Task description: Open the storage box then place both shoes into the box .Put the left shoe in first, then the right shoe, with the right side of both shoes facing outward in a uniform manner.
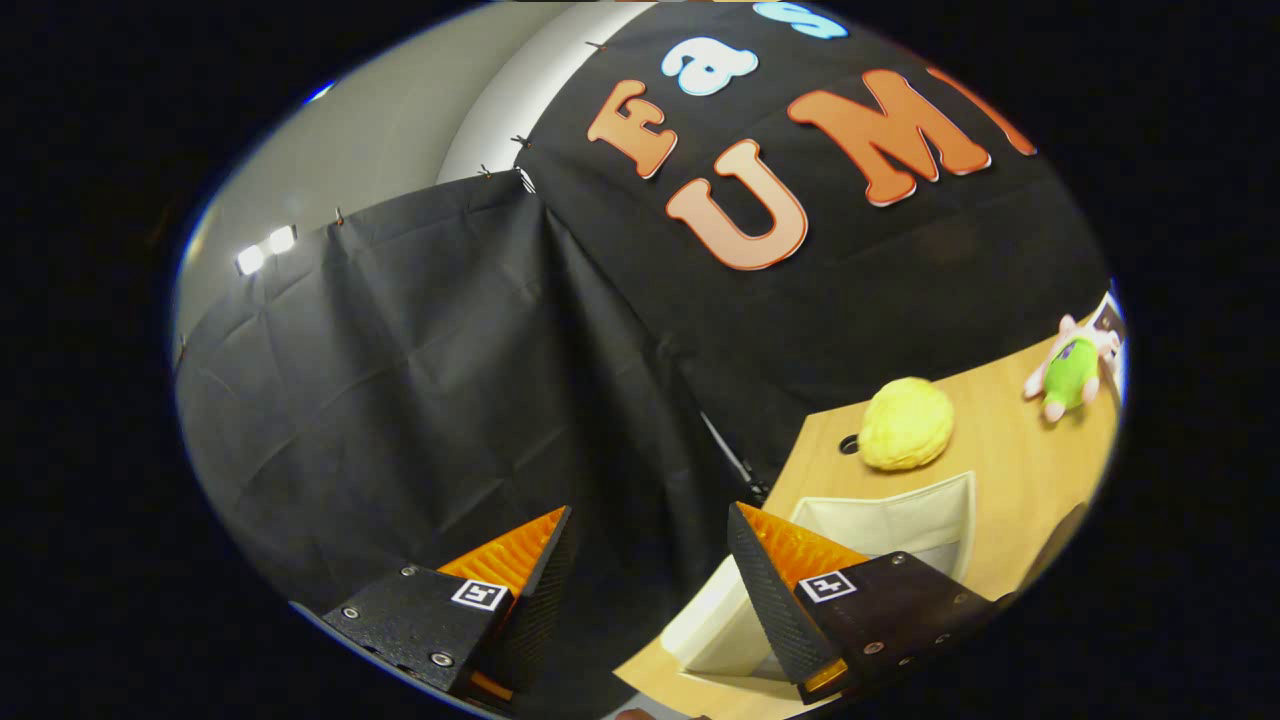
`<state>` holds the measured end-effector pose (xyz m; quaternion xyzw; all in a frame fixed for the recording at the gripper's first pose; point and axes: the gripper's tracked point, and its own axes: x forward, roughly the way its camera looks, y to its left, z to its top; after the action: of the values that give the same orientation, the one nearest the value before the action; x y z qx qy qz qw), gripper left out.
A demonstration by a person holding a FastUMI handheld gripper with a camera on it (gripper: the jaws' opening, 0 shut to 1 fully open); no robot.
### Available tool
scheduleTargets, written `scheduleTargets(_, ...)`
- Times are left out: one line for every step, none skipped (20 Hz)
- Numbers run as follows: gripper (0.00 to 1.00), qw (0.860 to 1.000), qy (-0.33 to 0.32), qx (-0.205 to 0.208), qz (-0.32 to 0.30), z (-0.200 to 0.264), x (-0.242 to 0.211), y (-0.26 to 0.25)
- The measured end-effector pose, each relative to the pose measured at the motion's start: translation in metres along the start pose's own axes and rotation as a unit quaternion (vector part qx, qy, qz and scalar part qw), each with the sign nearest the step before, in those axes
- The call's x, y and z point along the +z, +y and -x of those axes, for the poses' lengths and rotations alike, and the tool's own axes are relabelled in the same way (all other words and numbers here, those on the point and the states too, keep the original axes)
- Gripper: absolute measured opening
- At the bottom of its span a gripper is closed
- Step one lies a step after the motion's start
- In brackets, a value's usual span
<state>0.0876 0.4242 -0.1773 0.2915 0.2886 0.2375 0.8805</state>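
My gripper [650,525] is open, its two orange-and-black fingers spread wide with nothing between them. It is tilted and held off the left end of the wooden table [1010,470], facing the black cloth wall. A white fabric storage box [900,525] sits on the table just beyond the right finger [790,590], which covers part of it. Its top looks open, showing a pale inside. A dark rounded shape [1060,540] at the table's near right edge may be a shoe; too little shows to tell.
A yellow plush ball [906,424] lies on the table behind the box, next to a round cable hole [849,444]. A green and pink plush toy [1072,366] lies farther back right. The black cloth wall [420,380] hangs beyond the fingers.
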Motion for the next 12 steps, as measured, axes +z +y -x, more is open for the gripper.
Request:
scheduleTargets(0.91,1.0,-0.003,-0.019,0.022,0.009,-0.001,-0.015)
scheduleTargets(0.91,0.998,-0.003,-0.038,0.044,0.019,-0.003,-0.033)
scheduleTargets(0.92,0.996,-0.001,-0.058,0.064,0.03,-0.007,-0.049)
scheduleTargets(0.93,0.993,-0.001,-0.078,0.084,0.041,-0.008,-0.066)
scheduleTargets(0.94,0.989,0.0,-0.101,0.105,0.051,-0.01,-0.084)
scheduleTargets(0.94,0.984,0.001,-0.126,0.126,0.061,-0.01,-0.103)
scheduleTargets(0.96,0.978,0.005,-0.15,0.144,0.073,-0.012,-0.122)
scheduleTargets(0.96,0.972,0.011,-0.173,0.156,0.083,-0.019,-0.142)
scheduleTargets(0.96,0.969,0.02,-0.188,0.159,0.095,-0.024,-0.159)
scheduleTargets(0.96,0.967,0.032,-0.198,0.156,0.105,-0.03,-0.174)
scheduleTargets(0.97,0.966,0.044,-0.21,0.147,0.113,-0.037,-0.188)
scheduleTargets(0.97,0.963,0.052,-0.223,0.142,0.124,-0.04,-0.204)
